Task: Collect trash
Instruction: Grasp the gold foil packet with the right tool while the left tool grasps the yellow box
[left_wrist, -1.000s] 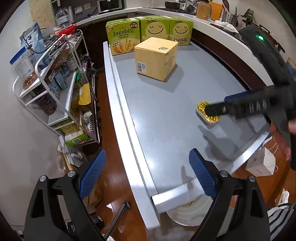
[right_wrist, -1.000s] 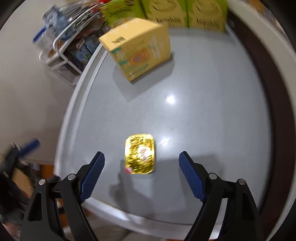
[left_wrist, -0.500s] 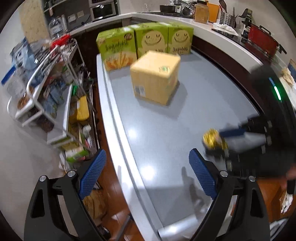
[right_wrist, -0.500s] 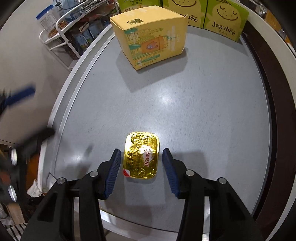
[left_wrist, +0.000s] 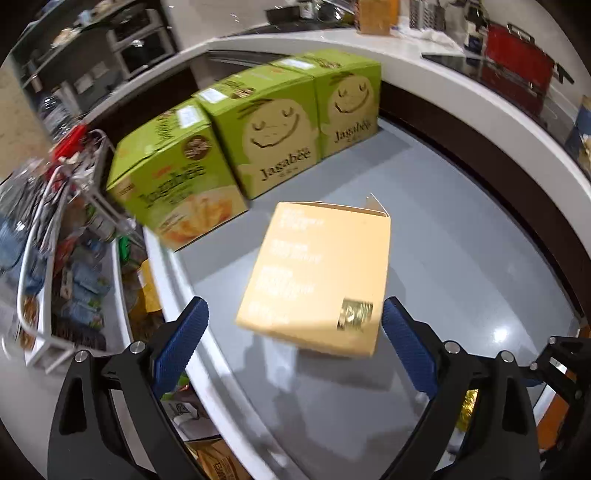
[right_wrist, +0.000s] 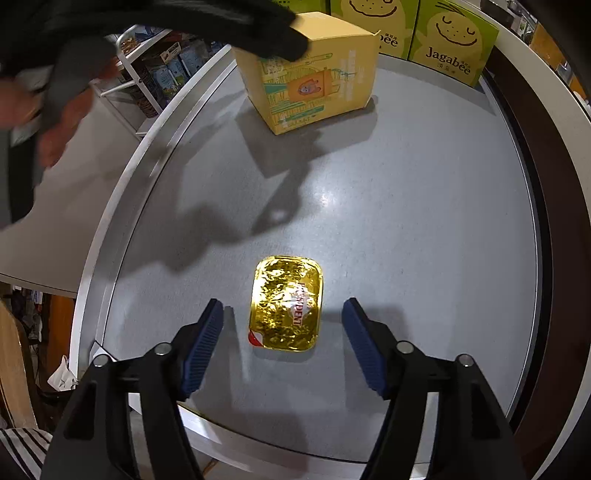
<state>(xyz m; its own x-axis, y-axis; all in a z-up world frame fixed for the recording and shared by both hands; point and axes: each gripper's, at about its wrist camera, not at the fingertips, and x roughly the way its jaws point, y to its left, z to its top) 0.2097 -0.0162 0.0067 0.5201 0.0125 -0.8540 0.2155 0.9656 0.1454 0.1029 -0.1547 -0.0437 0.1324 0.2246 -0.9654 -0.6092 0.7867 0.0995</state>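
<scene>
A gold foil butter packet (right_wrist: 285, 303) lies flat on the grey table (right_wrist: 424, 221). My right gripper (right_wrist: 283, 343) is open, its blue pads either side of the packet's near end, not touching it. A yellow cardboard box (left_wrist: 317, 277) stands on the table; in the right wrist view it (right_wrist: 314, 74) is at the back. My left gripper (left_wrist: 293, 343) is open and hovers just above and before this box, its pads flanking the near edge. The left gripper's body and the hand holding it (right_wrist: 55, 92) show at the upper left of the right wrist view. A sliver of gold (left_wrist: 467, 406) shows behind my left finger.
Three green Jagabee boxes (left_wrist: 273, 136) stand in a row at the table's far end. A white wire rack (left_wrist: 55, 258) full of goods stands left of the table. A white counter (left_wrist: 461, 81) curves behind and to the right. Bags and cartons lie on the floor (left_wrist: 207, 454) below the table edge.
My left gripper has moved forward over the table to the yellow box. My right gripper narrowed around the packet, then opened wider again; the packet stays on the table.
</scene>
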